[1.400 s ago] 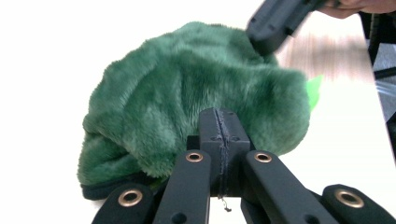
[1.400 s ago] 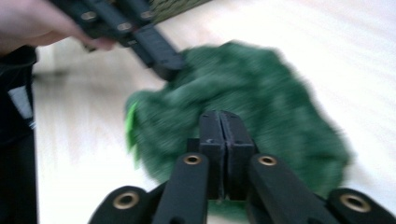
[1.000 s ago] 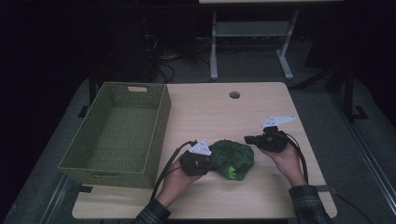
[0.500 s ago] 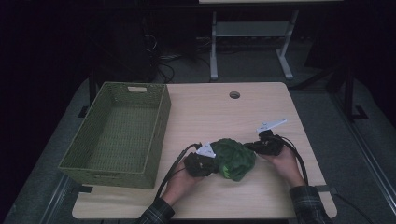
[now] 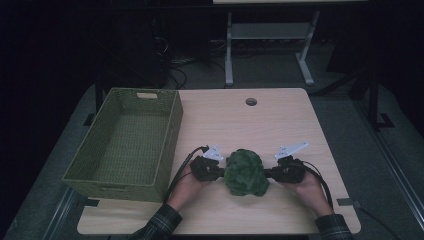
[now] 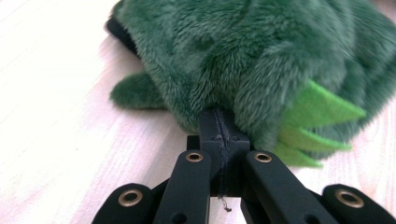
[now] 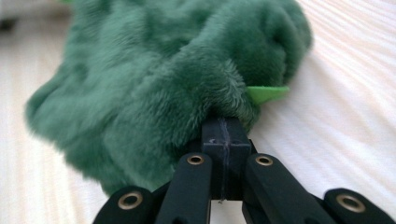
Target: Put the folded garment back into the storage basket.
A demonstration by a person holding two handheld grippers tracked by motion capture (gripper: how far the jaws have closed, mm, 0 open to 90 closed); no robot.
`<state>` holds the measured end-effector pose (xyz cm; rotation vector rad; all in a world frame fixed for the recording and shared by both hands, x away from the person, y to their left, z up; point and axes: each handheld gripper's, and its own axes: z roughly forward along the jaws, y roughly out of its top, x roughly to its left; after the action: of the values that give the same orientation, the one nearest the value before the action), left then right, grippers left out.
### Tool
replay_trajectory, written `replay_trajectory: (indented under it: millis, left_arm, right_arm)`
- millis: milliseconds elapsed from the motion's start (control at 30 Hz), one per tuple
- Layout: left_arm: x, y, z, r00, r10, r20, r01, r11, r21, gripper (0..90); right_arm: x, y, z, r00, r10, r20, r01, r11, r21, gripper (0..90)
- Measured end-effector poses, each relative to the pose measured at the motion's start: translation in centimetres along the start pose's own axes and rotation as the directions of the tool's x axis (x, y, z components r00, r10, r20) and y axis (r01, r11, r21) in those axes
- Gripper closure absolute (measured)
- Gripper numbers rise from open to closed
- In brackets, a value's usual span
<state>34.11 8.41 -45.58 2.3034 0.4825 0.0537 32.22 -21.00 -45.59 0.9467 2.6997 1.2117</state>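
Green plush toy (image 5: 244, 172) lying on wooden table (image 5: 235, 125) near its front edge, right of woven basket (image 5: 125, 145), left gripper (image 5: 218, 172) pinching its left side, right gripper (image 5: 268, 174) pinching its right side, both jaw pairs pressed together on fur.

no text, label, brand, number or sign can be read in any view: not on the fluffy green plush toy (image 5: 244, 172), not on the woven green basket (image 5: 125, 145), not on the light wooden table (image 5: 240, 120).
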Motion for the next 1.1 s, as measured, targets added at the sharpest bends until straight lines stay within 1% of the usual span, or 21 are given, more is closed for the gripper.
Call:
replay_trajectory:
  millis: [167, 300, 333, 367, 400, 433, 467, 500, 533, 567, 600, 633, 700, 767, 800, 833, 900, 933, 967, 1000, 1100]
  left_arm:
    - [0.3, 0.2, 0.1, 1.0000, 0.002, -0.002, -0.002, 1.0000, 0.001, 89.6]
    - [0.5, 0.2, 0.0, 1.0000, 0.005, -0.002, -0.005, 1.0000, 0.001, 88.9]
    - [0.5, 0.3, -0.1, 1.0000, 0.005, -0.002, -0.005, 1.0000, 0.002, 88.1]
    - [0.6, 0.3, -0.2, 1.0000, 0.006, -0.004, -0.006, 1.0000, 0.002, 87.0]
    - [0.6, 0.3, -0.3, 1.0000, 0.004, -0.004, -0.004, 1.0000, 0.001, 85.8]
    - [0.6, 0.3, -0.5, 1.0000, 0.003, -0.003, -0.003, 1.0000, 0.003, 84.4]
    - [0.6, 0.3, -0.8, 1.0000, 0.007, -0.006, -0.007, 1.0000, 0.005, 82.4]
    - [0.6, 0.3, -1.0, 0.9999, 0.010, -0.006, -0.009, 1.0000, 0.003, 80.6]
    - [0.5, 0.3, -1.2, 1.0000, 0.003, -0.005, -0.003, 1.0000, -0.003, 78.5]
    - [0.6, 0.4, -1.5, 1.0000, 0.009, -0.002, -0.009, 0.9999, 0.008, 76.2]
    - [0.5, 0.5, -1.6, 0.9999, 0.013, -0.005, -0.013, 0.9998, 0.012, 74.6]
    - [0.4, 0.5, -1.8, 0.9998, 0.019, -0.002, -0.019, 0.9997, 0.015, 72.1]
    - [0.2, 0.7, -2.1, 0.9998, 0.021, 0.000, -0.021, 0.9996, 0.020, 66.8]
    - [0.2, 0.9, -2.4, 0.9995, 0.030, 0.005, -0.030, 0.9991, 0.031, 61.1]
    - [0.1, 1.0, -2.6, 0.9996, 0.029, 0.000, -0.029, 0.9993, 0.025, 58.0]
    - [0.1, 1.1, -2.8, 0.9996, 0.027, -0.001, -0.027, 0.9993, 0.027, 55.0]
    - [0.2, 1.5, -3.3, 0.9994, 0.035, 0.005, -0.035, 0.9982, 0.048, 49.1]
    - [0.2, 1.7, -3.6, 0.9995, 0.031, 0.000, -0.031, 0.9985, 0.044, 46.8]
    - [0.3, 1.9, -3.9, 0.9996, 0.030, 0.001, -0.030, 0.9990, 0.034, 45.0]
    - [0.3, 2.1, -4.3, 0.9997, 0.026, 0.005, -0.026, 0.9993, 0.029, 44.1]
    - [0.0, 2.8, -4.9, 0.9992, 0.037, 0.014, -0.037, 0.9991, 0.019, 40.8]
  right_arm:
    - [1.1, -0.5, -0.3, 0.9998, -0.011, -0.016, 0.011, 1.000, 0.006, 90.0]
    - [1.2, -1.0, -0.5, 1.0000, -0.005, 0.004, 0.005, 1.000, -0.018, 89.8]
    - [1.2, -1.1, -0.6, 0.9999, 0.003, 0.015, -0.002, 1.000, -0.026, 88.3]
    - [1.1, -1.2, -0.8, 0.9994, 0.007, 0.033, -0.006, 0.999, -0.033, 83.1]
    - [1.0, -1.3, -1.0, 0.9985, 0.026, 0.049, -0.024, 0.999, -0.042, 81.4]
    - [0.8, -1.5, -1.3, 0.9975, 0.031, 0.064, -0.028, 0.998, -0.050, 77.7]
    - [0.7, -1.7, -1.6, 0.9949, 0.047, 0.089, -0.042, 0.997, -0.062, 71.3]
    - [0.5, -2.0, -1.9, 0.9903, 0.052, 0.128, -0.041, 0.995, -0.088, 65.7]
    - [0.3, -2.4, -2.2, 0.9858, 0.068, 0.153, -0.053, 0.993, -0.101, 62.1]
    - [0.1, -2.7, -2.4, 0.9803, 0.096, 0.173, -0.078, 0.991, -0.109, 55.9]
    - [-0.1, -3.1, -2.6, 0.9740, 0.110, 0.198, -0.087, 0.989, -0.119, 50.2]
    - [-0.3, -3.5, -2.7, 0.9687, 0.115, 0.220, -0.092, 0.989, -0.114, 46.5]
    - [-0.4, -4.1, -2.8, 0.9509, 0.126, 0.282, -0.099, 0.989, -0.108, 39.6]
    - [-0.7, -4.6, -2.8, 0.9338, 0.141, 0.329, -0.115, 0.988, -0.099, 33.3]
    - [-0.9, -4.8, -2.8, 0.9252, 0.151, 0.348, -0.126, 0.988, -0.095, 30.8]
    - [-1.1, -5.0, -2.7, 0.9188, 0.156, 0.363, -0.131, 0.987, -0.093, 27.4]
    - [-1.4, -5.3, -2.6, 0.9003, 0.172, 0.400, -0.151, 0.985, -0.082, 20.2]
    - [-1.6, -5.4, -2.6, 0.8987, 0.179, 0.400, -0.157, 0.984, -0.089, 19.1]
    - [-1.7, -5.4, -2.6, 0.8930, 0.186, 0.410, -0.163, 0.982, -0.090, 17.3]
    - [-1.7, -5.4, -2.5, 0.8900, 0.187, 0.416, -0.164, 0.982, -0.092, 16.5]
    - [-1.9, -5.7, -2.4, 0.8899, 0.189, 0.415, -0.154, 0.981, -0.117, 13.3]
